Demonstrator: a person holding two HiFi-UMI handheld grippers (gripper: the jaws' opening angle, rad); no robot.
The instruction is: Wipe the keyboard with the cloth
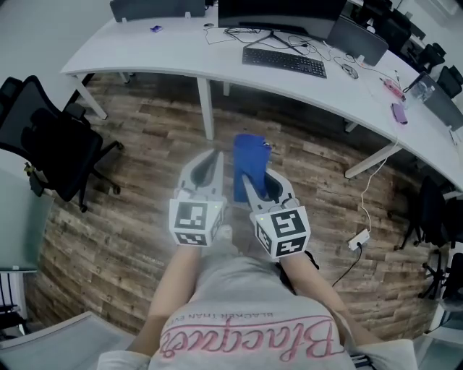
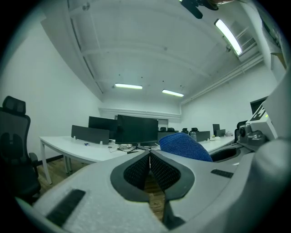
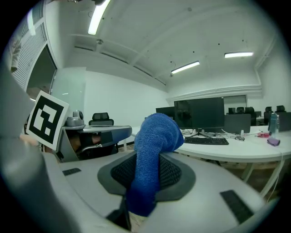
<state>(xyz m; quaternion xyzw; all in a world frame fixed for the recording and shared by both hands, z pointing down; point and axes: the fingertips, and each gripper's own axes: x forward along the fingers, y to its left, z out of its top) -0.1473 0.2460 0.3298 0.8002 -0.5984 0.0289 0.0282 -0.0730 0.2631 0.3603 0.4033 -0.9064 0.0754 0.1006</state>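
While the right claw [image 1: 257, 179] grips the blue cloth [image 1: 248, 152] and the left claw [image 1: 216, 155] is closed empty, reaching the distant keyboard [image 1: 283, 61] seems next.

We see the left tool [image 1: 215, 155] and the right tool [image 1: 257, 181] side by side near us above the floor [image 1: 130, 224], the cloth [image 1: 248, 160] between the right one's jaws. Farther off, the keyboard [image 1: 283, 61] lies on the surface [image 1: 166, 49], a monitor [image 1: 278, 10] behind it; a chair [image 1: 51, 144] stands left.

One keyboard [image 1: 283, 61]; one cloth [image 1: 247, 155]
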